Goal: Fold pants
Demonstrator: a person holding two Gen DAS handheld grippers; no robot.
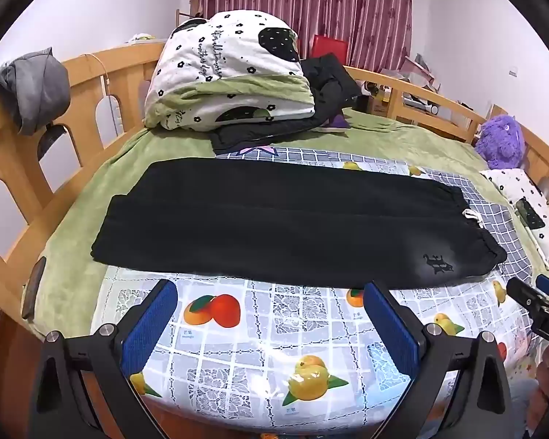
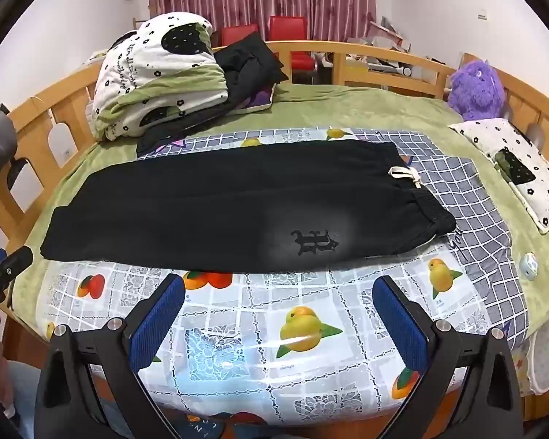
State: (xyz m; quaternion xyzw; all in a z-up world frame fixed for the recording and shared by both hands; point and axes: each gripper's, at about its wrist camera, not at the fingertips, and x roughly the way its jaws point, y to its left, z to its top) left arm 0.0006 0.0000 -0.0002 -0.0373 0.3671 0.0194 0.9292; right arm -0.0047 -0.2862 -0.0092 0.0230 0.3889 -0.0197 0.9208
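So the black pants [image 1: 285,223] are lying flat across the fruit-print plastic cloth [image 1: 274,329] on the bed, waistband and white drawstring [image 2: 406,175] at the right, leg cuffs at the left. They look already doubled, one leg on top of the other. Both tongs hover over the near edge of the cloth, short of the fabric: left gripper [image 1: 271,325] spread wide with nothing in it, right gripper [image 2: 278,323] same deal. The fabric looks like soft, light sweatpant knit, so I'd guess it droops and bunches when lifted. That plastic cloth is probably slick too. I'd pinch the cuff end and the waistband corner, both layers at once.
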